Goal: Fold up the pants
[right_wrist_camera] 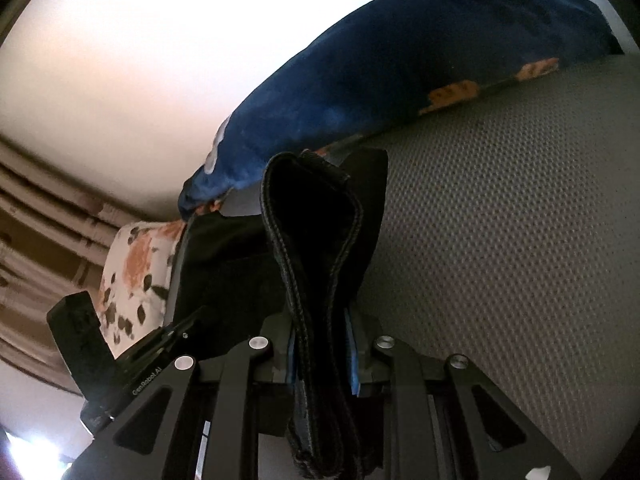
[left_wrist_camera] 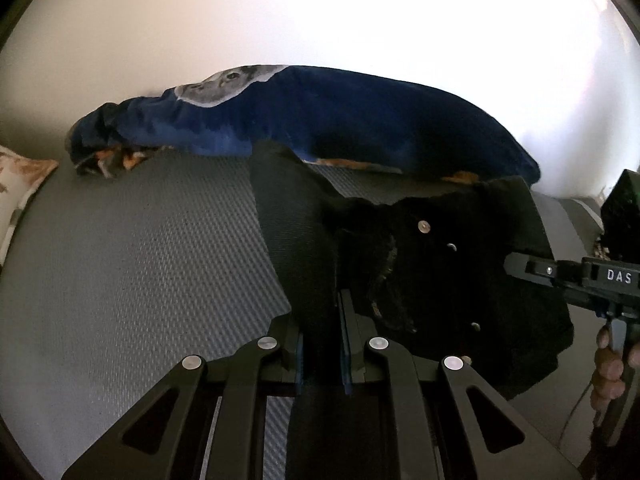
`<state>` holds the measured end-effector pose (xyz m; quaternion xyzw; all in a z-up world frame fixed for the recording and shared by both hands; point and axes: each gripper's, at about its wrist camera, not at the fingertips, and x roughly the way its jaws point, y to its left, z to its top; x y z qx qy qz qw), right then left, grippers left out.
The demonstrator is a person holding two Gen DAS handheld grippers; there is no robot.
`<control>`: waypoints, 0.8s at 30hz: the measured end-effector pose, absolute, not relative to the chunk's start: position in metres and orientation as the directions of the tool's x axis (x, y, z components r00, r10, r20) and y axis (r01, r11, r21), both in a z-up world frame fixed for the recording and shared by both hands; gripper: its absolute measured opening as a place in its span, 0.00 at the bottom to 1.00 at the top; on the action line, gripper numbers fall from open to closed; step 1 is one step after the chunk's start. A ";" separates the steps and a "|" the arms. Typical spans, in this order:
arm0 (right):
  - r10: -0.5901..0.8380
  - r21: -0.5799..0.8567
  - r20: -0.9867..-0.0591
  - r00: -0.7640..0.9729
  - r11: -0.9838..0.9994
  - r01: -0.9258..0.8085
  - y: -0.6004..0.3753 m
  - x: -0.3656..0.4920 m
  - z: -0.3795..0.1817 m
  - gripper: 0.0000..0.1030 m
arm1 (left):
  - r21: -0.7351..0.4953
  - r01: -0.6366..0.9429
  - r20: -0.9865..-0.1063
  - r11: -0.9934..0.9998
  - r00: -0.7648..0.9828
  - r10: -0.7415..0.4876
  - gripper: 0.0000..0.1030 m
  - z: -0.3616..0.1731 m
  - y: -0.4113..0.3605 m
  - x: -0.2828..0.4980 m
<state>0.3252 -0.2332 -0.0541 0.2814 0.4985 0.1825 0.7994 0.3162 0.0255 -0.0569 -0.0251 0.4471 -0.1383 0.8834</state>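
Observation:
The black pants [left_wrist_camera: 432, 264] hang bunched over the grey surface, with a metal button and rivets showing. My left gripper [left_wrist_camera: 320, 340] is shut on a fold of the black cloth, which runs back between its fingers. In the right wrist view, a doubled, stitched edge of the pants [right_wrist_camera: 316, 240] stands up from my right gripper [right_wrist_camera: 322, 354], whose blue pads [right_wrist_camera: 353, 356] press on it. The right gripper [left_wrist_camera: 518, 266] reaches into the pants from the right, held by a hand [left_wrist_camera: 608, 368]. The left gripper [right_wrist_camera: 192, 320] shows at lower left against the black cloth.
A grey textured mattress surface [left_wrist_camera: 140, 260] lies under everything. A dark blue blanket or pillow [left_wrist_camera: 340, 120] lies along the back by a white wall. A floral pillow [right_wrist_camera: 136, 272] sits at the left end, with a striped curtain [right_wrist_camera: 40, 220] behind it.

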 end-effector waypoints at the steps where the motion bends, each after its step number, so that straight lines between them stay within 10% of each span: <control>1: 0.562 0.623 -0.700 0.441 0.782 -0.007 -0.233 0.328 -0.057 0.18 | -0.161 0.224 -0.788 0.961 0.557 -0.262 0.14 -0.062 0.026 0.322; 24: 0.296 0.352 -0.824 0.482 0.936 0.026 -0.225 0.307 -0.092 0.47 | 0.007 0.141 -0.813 0.990 0.578 -0.077 0.64 -0.092 0.032 0.308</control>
